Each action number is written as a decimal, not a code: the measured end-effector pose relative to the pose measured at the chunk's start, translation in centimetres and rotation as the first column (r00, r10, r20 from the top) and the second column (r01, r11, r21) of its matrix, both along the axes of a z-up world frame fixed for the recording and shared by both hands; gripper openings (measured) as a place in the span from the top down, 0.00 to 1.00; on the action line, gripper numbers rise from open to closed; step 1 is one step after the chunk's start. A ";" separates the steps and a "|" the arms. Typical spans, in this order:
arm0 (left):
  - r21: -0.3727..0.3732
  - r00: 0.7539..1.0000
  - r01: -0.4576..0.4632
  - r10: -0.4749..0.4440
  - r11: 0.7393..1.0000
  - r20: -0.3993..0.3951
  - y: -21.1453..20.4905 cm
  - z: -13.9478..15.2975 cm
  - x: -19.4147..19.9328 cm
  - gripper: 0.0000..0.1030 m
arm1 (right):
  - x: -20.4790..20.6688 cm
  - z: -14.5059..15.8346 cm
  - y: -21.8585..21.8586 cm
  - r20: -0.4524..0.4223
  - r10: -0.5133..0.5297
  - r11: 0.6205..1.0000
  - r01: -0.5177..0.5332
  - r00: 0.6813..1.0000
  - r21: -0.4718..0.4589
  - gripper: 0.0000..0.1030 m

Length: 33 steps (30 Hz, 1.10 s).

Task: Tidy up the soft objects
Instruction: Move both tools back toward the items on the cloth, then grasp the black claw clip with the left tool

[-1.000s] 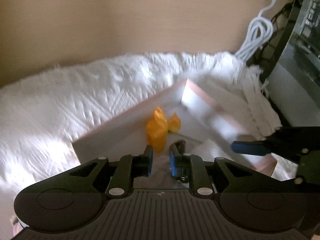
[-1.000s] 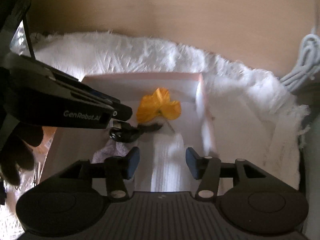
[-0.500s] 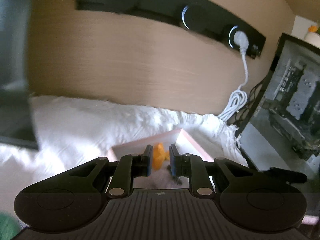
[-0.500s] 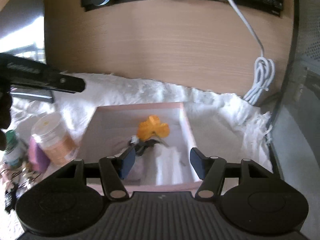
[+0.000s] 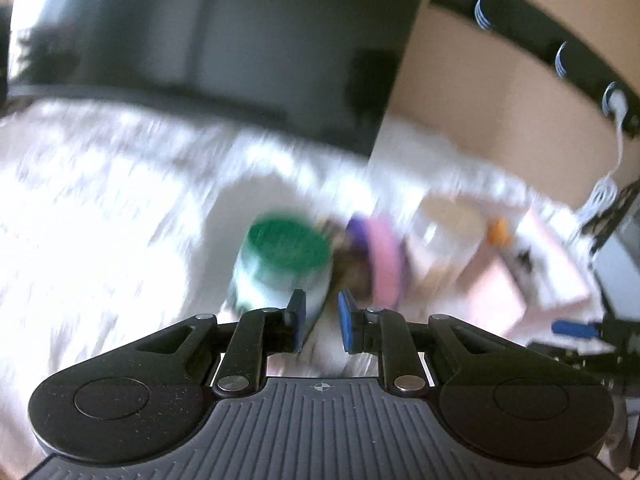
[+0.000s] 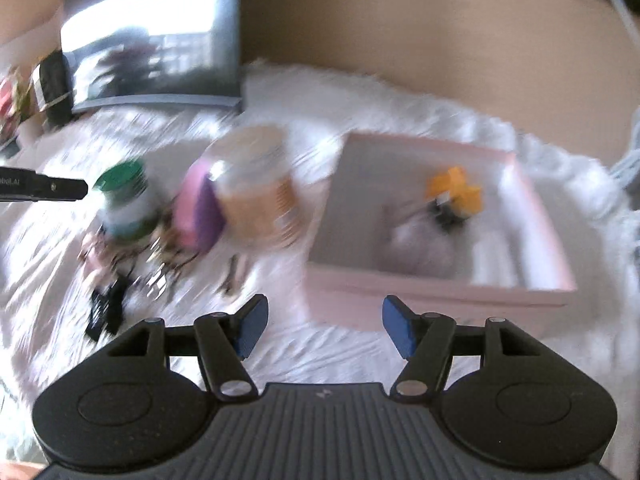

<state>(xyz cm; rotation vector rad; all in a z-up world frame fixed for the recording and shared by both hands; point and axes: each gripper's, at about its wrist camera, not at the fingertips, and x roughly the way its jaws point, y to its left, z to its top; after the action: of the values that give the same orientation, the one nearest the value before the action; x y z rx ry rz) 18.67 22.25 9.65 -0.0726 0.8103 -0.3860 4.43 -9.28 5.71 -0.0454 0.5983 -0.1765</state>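
inside pink box, orange flower orientation unclear.

Motion blur smears the green-lidded jar and the dark clutter beyond telling.

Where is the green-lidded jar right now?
In the right wrist view the green-lidded jar stands on the white cloth at the left, beside the pink and purple item and well left of the pink box.
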 end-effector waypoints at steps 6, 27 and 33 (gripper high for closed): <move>-0.092 0.979 -0.124 0.107 0.988 -0.173 1.1 -3.8 -2.1 0.81 | 0.6 -1.3 3.0 -0.059 0.088 0.995 -0.091 0.994 -0.046 0.38; 0.235 0.998 -0.055 0.062 0.970 -0.022 -6.0 -5.3 -5.3 0.67 | -0.2 -3.8 2.9 -0.125 0.102 0.994 -0.105 0.987 -0.025 0.38; 0.241 0.995 -0.081 0.094 0.967 -0.043 -4.8 -5.5 -5.9 0.64 | 0.5 -4.4 2.0 -0.143 0.107 0.994 -0.107 0.984 0.006 0.38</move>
<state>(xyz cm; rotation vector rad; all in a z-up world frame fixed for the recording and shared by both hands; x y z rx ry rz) 12.80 17.45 4.17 0.1064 0.8993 -0.2015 4.91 -7.24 1.32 -0.0928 0.7369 -0.0696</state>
